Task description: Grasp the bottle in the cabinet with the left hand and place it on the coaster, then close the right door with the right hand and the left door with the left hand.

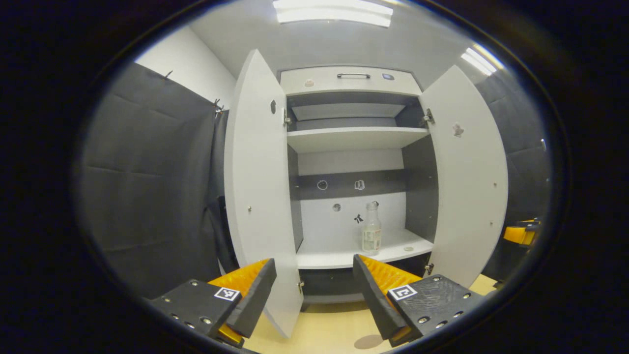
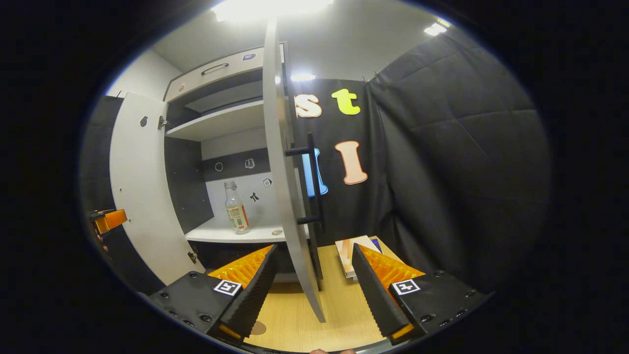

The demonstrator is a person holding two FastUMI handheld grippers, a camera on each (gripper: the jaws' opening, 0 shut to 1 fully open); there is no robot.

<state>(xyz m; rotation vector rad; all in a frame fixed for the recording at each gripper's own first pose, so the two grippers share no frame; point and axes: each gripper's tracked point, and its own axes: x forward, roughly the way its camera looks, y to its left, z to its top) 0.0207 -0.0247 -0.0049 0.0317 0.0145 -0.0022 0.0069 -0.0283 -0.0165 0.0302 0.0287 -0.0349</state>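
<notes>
Bottle (image 1: 372, 229): upright on lower cabinet shelf (image 1: 393, 248), both doors swung wide for access. Left gripper (image 1: 314, 287), right gripper (image 2: 312, 282): jaws spread, empty, awaiting approach.

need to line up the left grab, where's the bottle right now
The bottle stands upright on the cabinet's lower shelf, right of centre near the back wall, between the two open doors; in the right gripper view it sits just left of the right door.
</notes>
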